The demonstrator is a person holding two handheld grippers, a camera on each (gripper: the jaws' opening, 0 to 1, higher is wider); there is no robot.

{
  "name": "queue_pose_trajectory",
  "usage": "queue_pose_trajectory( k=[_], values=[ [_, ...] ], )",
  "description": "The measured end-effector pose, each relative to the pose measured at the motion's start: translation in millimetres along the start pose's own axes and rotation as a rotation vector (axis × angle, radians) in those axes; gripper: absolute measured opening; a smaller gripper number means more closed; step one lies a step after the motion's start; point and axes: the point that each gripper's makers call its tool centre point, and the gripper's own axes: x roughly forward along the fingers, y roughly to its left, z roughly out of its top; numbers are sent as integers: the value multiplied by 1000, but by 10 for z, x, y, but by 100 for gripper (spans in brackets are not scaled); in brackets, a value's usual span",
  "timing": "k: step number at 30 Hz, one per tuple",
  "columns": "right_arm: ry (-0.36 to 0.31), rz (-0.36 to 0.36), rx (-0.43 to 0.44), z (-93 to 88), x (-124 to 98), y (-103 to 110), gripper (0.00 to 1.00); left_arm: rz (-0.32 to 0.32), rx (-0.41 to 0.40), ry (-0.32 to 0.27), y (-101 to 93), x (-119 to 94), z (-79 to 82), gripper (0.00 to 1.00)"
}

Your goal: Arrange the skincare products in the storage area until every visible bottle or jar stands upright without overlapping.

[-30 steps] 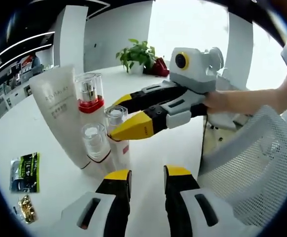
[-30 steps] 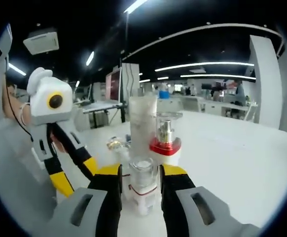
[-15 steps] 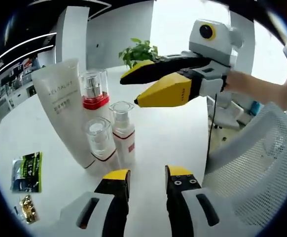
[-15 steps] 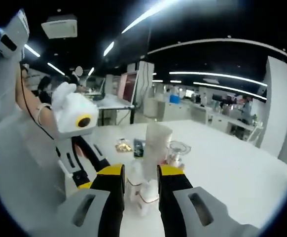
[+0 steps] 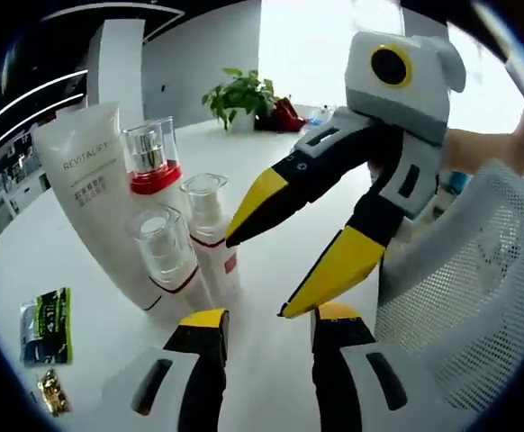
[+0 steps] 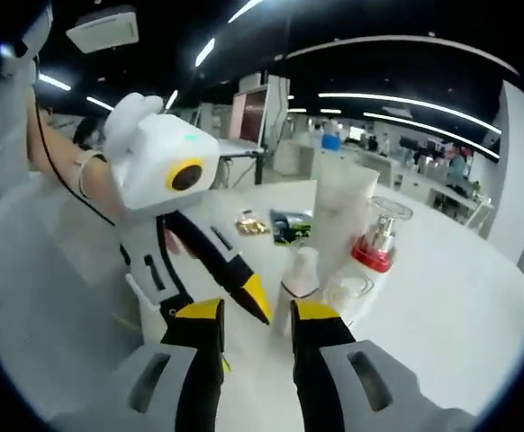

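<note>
The white worktop (image 5: 271, 207) carries a tight cluster of four skincare items, and all of them appear to be standing upright. Going from biggest down: the tall white tube (image 5: 95, 207) stands on its cap at the back, the red-collared pump bottle (image 5: 150, 175) is right against it, the clear-capped white bottle (image 5: 210, 229) is in front, and the small clear-lidded bottle (image 5: 163, 256) is nearest, its lower part crossing in front of the tube's base in the left gripper view. The right gripper (image 5: 280, 270) hangs beside the cluster with its jaws spread wide and nothing between them, one tip close to the clear-capped white bottle but seemingly not touching. The left gripper (image 5: 262, 328) sits low and clear of the bottles, jaws apart and empty; it also shows in the right gripper view (image 6: 260, 310). From where I stand, the job looks close to finished, so the careful thing is to draw the open jaws away from the bottles rather than sideways across them, since those narrow bases would tip easily. If the pieces do touch, I'd ease the small bottle slightly forward by its body, not its lid. Two small sachets (image 5: 46, 315) lie off to the side, well apart.
</note>
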Motion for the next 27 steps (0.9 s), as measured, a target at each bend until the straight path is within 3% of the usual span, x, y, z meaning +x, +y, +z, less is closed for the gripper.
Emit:
queue_pose_trajectory(
  k=[14,19,23,25,27],
  values=[
    [23,-2,48,-36,-3,19,28,70,-25,7,205,-69,-21,40],
    [31,-7,31,26,44,80,31,82,-18,16,246,-63,-53,45],
    [45,-10,26,28,79,55,31,74,-21,31,227,-66,-78,41],
    [59,-28,-9,69,67,25,32,70,-19,32,214,-66,-77,41],
    [57,-41,-96,189,25,-29,31,70,-19,29,215,-69,-62,41]
  ],
)
